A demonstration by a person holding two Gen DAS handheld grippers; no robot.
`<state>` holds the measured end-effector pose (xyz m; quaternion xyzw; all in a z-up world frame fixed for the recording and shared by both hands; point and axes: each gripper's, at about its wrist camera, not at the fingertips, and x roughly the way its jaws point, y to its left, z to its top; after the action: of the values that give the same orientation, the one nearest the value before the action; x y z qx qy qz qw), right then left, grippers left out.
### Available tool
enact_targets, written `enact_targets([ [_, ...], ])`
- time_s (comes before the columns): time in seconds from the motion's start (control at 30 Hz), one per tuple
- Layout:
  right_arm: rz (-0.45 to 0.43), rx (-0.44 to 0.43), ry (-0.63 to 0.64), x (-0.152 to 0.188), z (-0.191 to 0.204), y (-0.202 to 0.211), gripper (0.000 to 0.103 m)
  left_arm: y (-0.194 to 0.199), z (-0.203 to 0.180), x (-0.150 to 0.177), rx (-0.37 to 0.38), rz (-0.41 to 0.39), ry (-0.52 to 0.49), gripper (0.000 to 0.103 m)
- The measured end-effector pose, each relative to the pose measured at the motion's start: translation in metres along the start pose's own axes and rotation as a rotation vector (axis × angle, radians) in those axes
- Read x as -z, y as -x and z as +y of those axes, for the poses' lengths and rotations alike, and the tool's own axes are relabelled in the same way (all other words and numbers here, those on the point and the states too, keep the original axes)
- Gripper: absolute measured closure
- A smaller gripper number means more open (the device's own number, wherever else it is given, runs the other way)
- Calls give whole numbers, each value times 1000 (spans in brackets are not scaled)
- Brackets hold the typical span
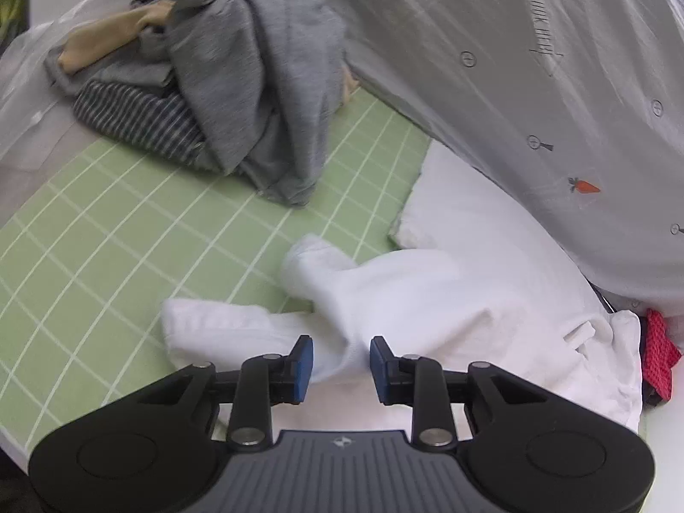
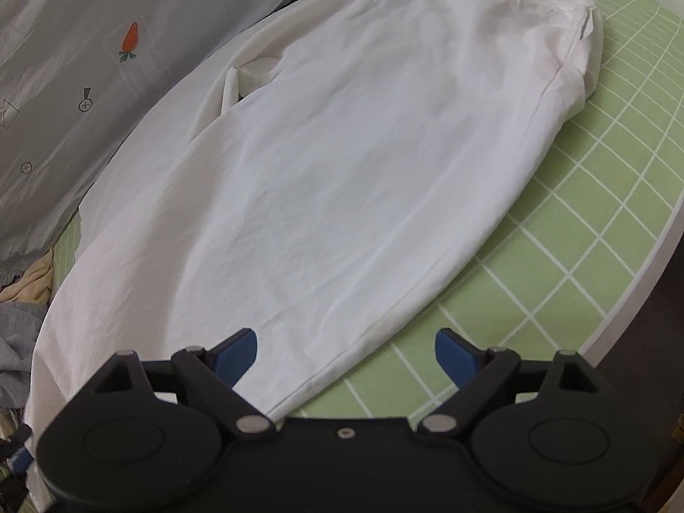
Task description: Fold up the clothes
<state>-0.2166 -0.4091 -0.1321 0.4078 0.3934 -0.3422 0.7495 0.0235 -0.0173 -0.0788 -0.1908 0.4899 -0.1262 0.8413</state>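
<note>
A white shirt (image 2: 342,162) lies spread flat on the green gridded surface (image 2: 598,196), its long axis running away from the right claw (image 2: 346,352) toward the far end of the right wrist view, where the cloth bunches into folds. Its hem sits nearest that claw, whose blue fingers are wide apart over the hem's corner, holding nothing. In the left wrist view the left claw (image 1: 341,361) is also parted, one finger on either side of a rumpled white sleeve (image 1: 308,299) that points out across the green grid. A heap of grey, striped and tan clothes (image 1: 222,85) sits well apart on the surface. A grey carrot-print cloth (image 1: 534,64) lies along the shirt's far edge.
</note>
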Motion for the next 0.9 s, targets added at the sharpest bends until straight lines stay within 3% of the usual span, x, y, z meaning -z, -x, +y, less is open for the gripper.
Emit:
enact_targets([
  [0.1,14,12,8,3,-4,-1,12,14,28,4,48,-30,115,53],
  [0.23,49,27,-8,7,-9,-8,12,21,51,9,-29,-46,176,48],
  [0.33,68,25,0,11,-5,-12,12,12,67,9,-13,-27,252,44],
  [0.43,79,20,26,14,4,-15,12,2,73,5,18,-26,266,34],
  [0.83,59,38,-10,16,-2,-8,12,-29,82,-1,40,20,301,36],
  [0.87,60,40,-16,16,-3,-9,12,-30,83,-1,42,22,312,40],
  [0.9,61,42,-21,16,-4,-9,12,-31,85,-1,44,23,323,55],
])
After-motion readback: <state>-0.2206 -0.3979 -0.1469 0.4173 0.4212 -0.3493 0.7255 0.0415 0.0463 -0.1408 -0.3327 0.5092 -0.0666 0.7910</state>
